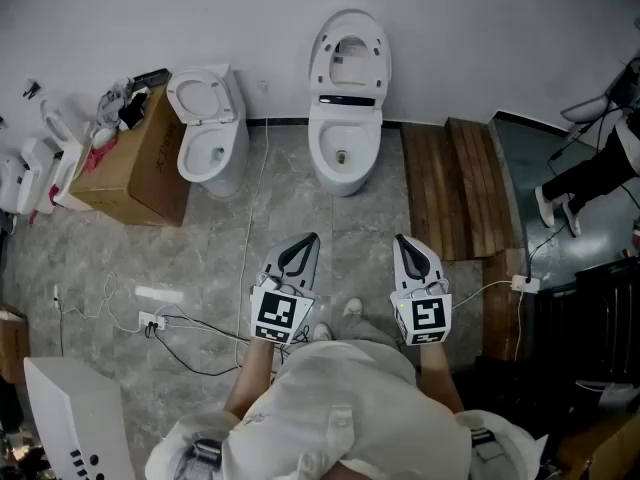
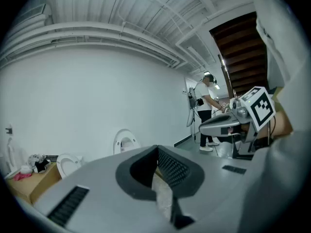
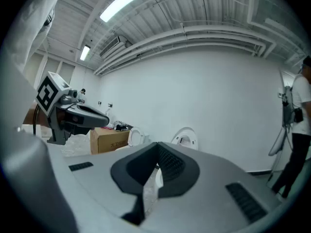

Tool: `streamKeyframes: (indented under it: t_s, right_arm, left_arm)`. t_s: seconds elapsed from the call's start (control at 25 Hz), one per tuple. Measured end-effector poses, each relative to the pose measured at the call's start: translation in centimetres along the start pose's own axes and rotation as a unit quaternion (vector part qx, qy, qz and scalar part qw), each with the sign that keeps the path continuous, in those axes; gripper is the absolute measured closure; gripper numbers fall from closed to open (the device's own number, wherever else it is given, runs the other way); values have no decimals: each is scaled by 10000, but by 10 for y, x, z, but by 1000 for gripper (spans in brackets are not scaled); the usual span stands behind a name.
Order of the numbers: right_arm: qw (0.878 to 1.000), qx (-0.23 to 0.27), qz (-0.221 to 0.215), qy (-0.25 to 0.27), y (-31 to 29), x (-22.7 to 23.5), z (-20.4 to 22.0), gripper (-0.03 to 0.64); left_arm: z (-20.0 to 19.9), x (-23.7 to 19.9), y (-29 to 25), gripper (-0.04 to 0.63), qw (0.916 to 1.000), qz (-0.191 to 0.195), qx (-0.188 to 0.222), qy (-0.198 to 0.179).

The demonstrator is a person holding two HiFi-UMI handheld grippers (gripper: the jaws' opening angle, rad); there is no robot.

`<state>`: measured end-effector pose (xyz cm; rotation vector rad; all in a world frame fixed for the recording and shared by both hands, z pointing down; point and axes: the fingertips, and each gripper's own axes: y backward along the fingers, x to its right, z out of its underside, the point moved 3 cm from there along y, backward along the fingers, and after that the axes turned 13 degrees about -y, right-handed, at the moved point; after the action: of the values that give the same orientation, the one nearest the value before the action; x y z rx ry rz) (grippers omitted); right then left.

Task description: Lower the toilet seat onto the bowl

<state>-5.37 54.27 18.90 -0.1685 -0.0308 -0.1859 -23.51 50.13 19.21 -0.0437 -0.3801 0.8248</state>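
We look down on a grey stone floor (image 1: 200, 258) with fixtures along the wall at the top of the frame.
At upper centre we see the middle toilet (image 1: 345, 158), and to its left the left toilet (image 1: 212, 153), just beside a box (image 1: 140, 173) at upper left. Planks (image 1: 462, 188) lie flat at upper right. At lower left we find a power strip (image 1: 152, 321) with cables (image 1: 205, 336) trailing across the floor.

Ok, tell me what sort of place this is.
Probably a test room or storeroom, not a real bathroom: a small toilet and a bigger toilet stand side by side against a bare wall, beside a cardboard box, with loose cables across the floor.
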Motion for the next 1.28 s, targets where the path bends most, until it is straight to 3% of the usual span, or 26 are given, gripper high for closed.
streamKeyframes:
  t_s: [0.48, 0.88, 1.28]
  right_arm:
    - [9998, 191, -78, 16, -11, -3, 4, 609]
    - [9994, 106, -318, -46, -83, 43, 8, 609]
    - [9978, 107, -649, -39, -151, 121, -10, 609]
  left_arm:
    - [8, -8, 1, 581, 9996, -247, -66, 82]
    - [10, -39, -83, 581, 9988, -451, -200, 71]
    - [-3, -57, -171, 581, 9957, -822, -423, 79]
